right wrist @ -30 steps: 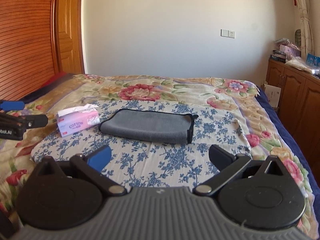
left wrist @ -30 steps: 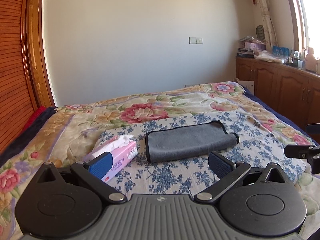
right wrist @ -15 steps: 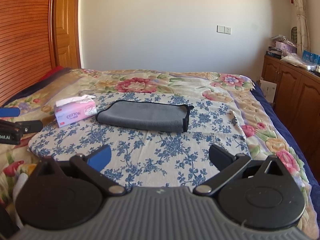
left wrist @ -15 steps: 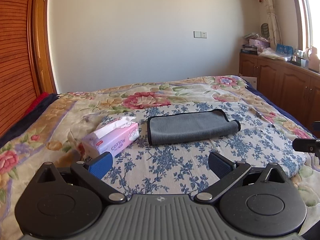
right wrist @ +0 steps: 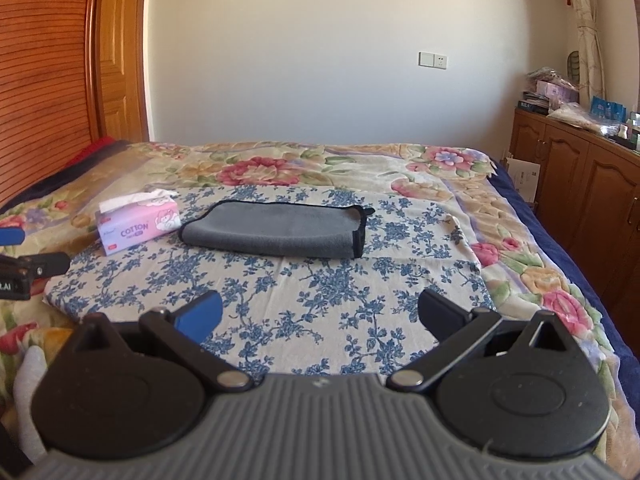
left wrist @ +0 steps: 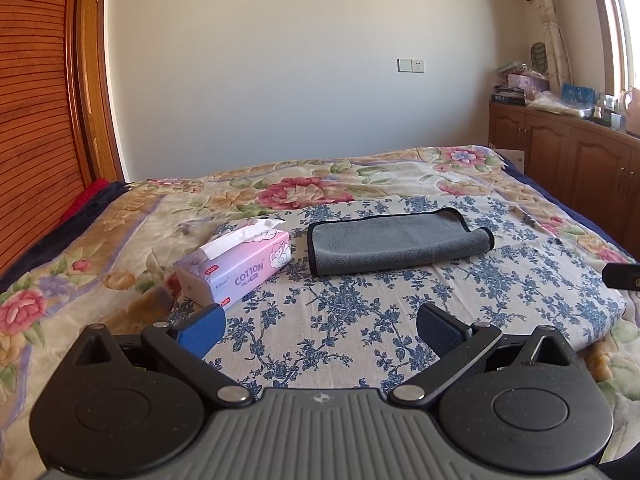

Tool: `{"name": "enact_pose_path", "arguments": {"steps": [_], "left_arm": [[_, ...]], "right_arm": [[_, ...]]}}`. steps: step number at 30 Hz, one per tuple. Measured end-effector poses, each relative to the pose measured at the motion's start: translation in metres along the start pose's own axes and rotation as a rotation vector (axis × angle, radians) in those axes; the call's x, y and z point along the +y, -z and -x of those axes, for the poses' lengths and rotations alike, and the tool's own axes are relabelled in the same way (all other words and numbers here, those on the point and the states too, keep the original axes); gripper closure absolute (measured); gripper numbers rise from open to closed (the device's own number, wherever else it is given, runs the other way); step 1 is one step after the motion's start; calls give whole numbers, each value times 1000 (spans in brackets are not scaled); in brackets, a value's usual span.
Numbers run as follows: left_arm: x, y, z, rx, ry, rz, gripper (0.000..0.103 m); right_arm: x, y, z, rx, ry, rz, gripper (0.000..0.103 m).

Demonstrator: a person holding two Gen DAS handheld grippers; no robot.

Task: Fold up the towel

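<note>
A grey towel point(left wrist: 396, 242) with a black hem lies folded into a narrow strip on a blue-flowered cloth point(left wrist: 344, 312) on the bed. It also shows in the right wrist view point(right wrist: 280, 230). My left gripper point(left wrist: 320, 330) is open and empty, held back from the towel above the cloth's near part. My right gripper point(right wrist: 320, 318) is open and empty, also well short of the towel. A part of the right gripper shows at the right edge of the left wrist view point(left wrist: 622, 276), and the left gripper shows at the left edge of the right wrist view point(right wrist: 32, 268).
A pink tissue box point(left wrist: 236, 268) marked COTTON sits just left of the towel, seen also in the right wrist view point(right wrist: 138, 226). Wooden cabinets point(right wrist: 580, 176) with clutter on top stand to the right of the bed. A wooden wardrobe point(left wrist: 36, 112) is on the left.
Both grippers have drawn back and risen a little from the bed, so the towel and tissue box sit farther off and more of the cloth shows. The towel has not moved.
</note>
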State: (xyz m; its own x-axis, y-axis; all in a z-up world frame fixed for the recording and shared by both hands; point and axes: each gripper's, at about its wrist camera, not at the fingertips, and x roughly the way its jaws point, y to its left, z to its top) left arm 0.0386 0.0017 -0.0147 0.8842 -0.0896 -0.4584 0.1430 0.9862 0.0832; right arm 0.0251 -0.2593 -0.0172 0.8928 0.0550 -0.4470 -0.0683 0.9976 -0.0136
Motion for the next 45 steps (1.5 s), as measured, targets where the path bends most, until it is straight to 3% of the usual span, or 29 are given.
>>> {"name": "enact_pose_path", "arguments": {"steps": [31,45], "left_arm": [[2,0,16,-162,-42,8,0],[2,-1,19,-177,-41,7,0]], "right_arm": [[-8,-1,12,-158,57,-34,0],[-8,-1,14,-184,82,-34,0]]}}
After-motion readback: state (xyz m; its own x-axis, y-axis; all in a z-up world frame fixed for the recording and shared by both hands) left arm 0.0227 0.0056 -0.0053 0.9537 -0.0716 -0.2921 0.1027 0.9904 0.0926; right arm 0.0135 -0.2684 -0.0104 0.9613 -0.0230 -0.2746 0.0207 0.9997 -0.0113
